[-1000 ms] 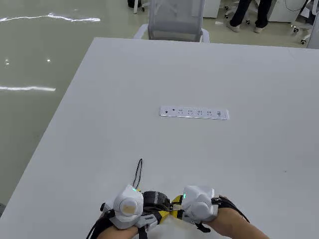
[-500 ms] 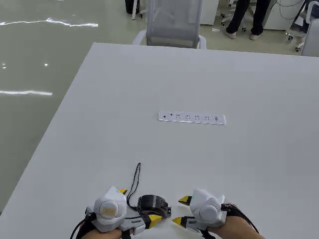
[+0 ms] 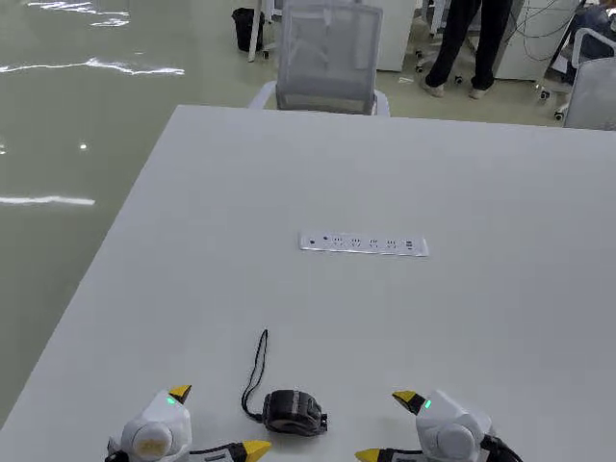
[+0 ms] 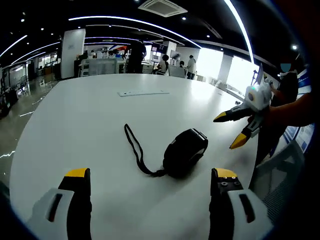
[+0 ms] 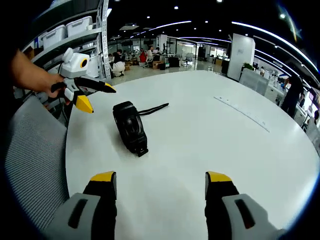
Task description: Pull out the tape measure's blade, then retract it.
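Down at the near edge of the white table, the head view has my left gripper and my right gripper pointing toward each other, both with yellow-tipped jaws spread wide and gripping nothing. The black tape measure lies flat on the table between them, apart from both and a little nearer the left one's tips. Its black wrist strap runs from the case's left side away from me in a thin loop. From above the case reads as a dark rounded lump. My left gripper view gives its side instead: the tape measure sits ahead of the open jaws, nearer the right-hand jaw than the left, with the strap trailing off toward the middle of the picture. That view also takes in the right gripper beyond the case, held by a hand. My right gripper view looks the other way: the tape measure stands ahead and to the left, roughly in line with the left-hand jaw, a small tab at its nearest corner, and the left gripper sits past it in a hand. Farther up the table a white power strip lies crosswise, well apart from everything else. Beyond the far edge stands a grey mesh office chair, with people's legs behind it.
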Tool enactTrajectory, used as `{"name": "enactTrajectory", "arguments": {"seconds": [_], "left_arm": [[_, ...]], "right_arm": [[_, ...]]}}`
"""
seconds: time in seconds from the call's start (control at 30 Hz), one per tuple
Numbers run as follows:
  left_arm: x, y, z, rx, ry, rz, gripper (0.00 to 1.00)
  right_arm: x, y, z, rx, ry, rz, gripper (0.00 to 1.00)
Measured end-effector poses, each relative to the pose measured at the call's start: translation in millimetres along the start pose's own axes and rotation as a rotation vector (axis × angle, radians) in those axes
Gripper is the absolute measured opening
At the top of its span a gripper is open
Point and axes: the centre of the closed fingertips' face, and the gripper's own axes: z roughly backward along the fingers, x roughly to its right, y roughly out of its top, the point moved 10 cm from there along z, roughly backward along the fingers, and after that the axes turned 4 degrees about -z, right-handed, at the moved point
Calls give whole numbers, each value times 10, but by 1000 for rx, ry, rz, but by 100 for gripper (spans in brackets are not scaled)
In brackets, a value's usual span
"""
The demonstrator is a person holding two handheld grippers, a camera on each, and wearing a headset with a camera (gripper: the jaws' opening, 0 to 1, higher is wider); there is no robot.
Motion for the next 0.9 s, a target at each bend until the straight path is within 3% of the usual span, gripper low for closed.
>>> {"name": "enactTrajectory", "arguments": {"seconds": [0.13, 0.2, 0.47, 0.6, 0.63, 0.8, 0.9], "left_arm": [[-83, -29, 132, 43, -18, -20, 99], [-137, -59, 203, 63, -26, 14, 99], [-318, -242, 496, 37, 21, 20, 99], [-369, -308, 653, 55, 24, 48, 99], [-403, -333, 710, 83, 29, 67, 99], [-502, -419, 864, 80, 56, 84, 99], [-470, -439, 937, 70, 62, 65, 99]], "right_arm": [[-13, -31, 118, 38, -39, -5, 85], [-9, -68, 171, 40, -49, -31, 88], [76, -211, 463, 52, -101, -71, 100], [67, -324, 597, 38, -89, -87, 100], [66, -372, 658, 39, -98, -94, 100], [54, -520, 813, 44, -116, -115, 100], [56, -572, 931, 51, -133, -129, 100]]}}
